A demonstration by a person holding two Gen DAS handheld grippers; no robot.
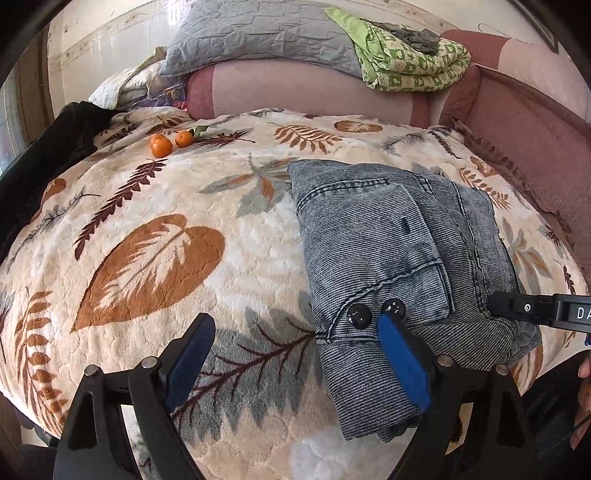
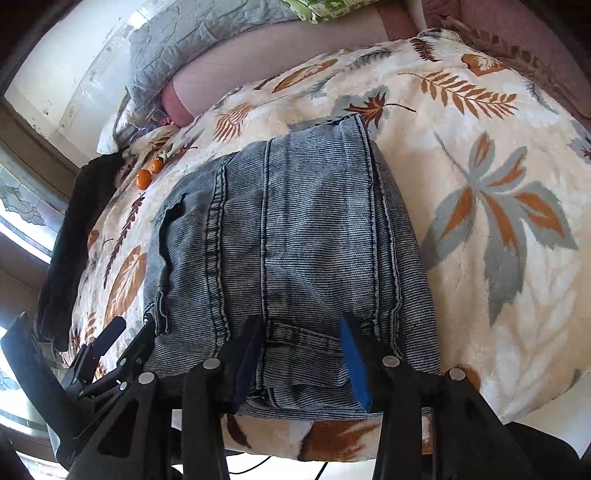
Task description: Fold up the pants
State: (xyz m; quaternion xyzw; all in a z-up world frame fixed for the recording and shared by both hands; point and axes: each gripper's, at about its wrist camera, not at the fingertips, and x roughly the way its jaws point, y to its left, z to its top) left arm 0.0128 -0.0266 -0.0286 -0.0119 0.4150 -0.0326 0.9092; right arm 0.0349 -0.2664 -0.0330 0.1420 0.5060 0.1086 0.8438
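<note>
Grey-blue denim pants (image 1: 399,254) lie folded into a compact bundle on the leaf-print blanket (image 1: 155,236), with two black buttons showing at the near edge. My left gripper (image 1: 295,325) is open and empty, its right finger at the bundle's near left edge. In the right wrist view the pants (image 2: 295,240) fill the middle. My right gripper (image 2: 303,325) is open over the bundle's near edge, holding nothing. The right gripper's body also shows at the right of the left wrist view (image 1: 535,306).
Two oranges (image 1: 170,142) lie at the blanket's far left. A dark garment (image 1: 40,173) lies along the left edge. A grey pillow (image 1: 258,33) and green folded quilt (image 1: 406,55) rest on the pink sofa back (image 1: 314,88). The bed's near edge is just below the pants.
</note>
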